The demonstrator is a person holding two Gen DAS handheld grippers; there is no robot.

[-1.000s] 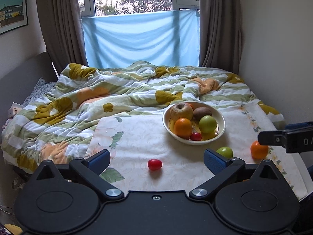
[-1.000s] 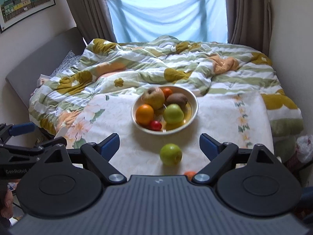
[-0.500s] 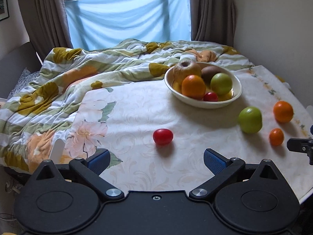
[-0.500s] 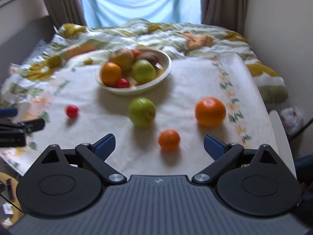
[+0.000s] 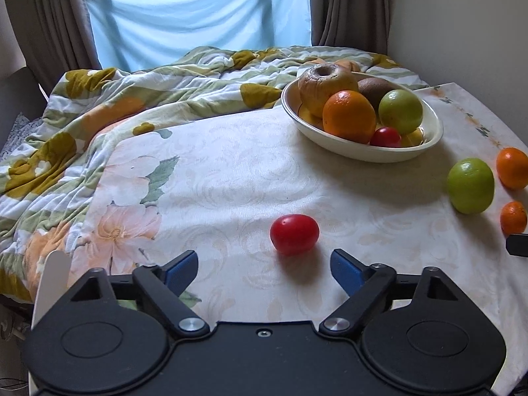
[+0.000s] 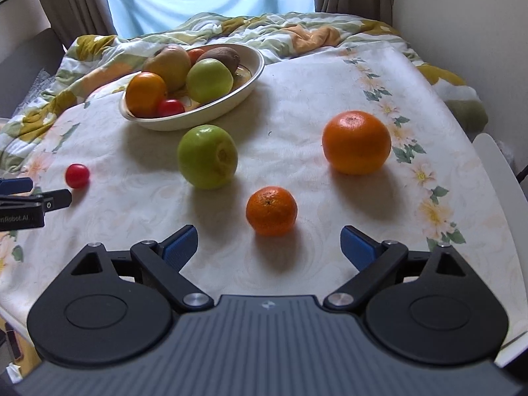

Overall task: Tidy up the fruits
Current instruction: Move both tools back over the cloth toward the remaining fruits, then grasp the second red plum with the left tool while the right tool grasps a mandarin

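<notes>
Our left gripper (image 5: 264, 269) has dropped toward the red tomato (image 5: 294, 234), now just ahead of its spread, closing jaws, nothing between them yet. Our right gripper (image 6: 269, 244), jaws wide and empty, has come down behind the small mandarin (image 6: 271, 210). Beyond, the bowl (image 5: 356, 150) already holds apples, an orange, a kiwi and another tomato.

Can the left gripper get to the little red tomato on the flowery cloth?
Probably yes. The small red tomato lies alone just ahead of the left gripper, whose jaws are closing, nothing between them yet and nothing blocking.
</notes>
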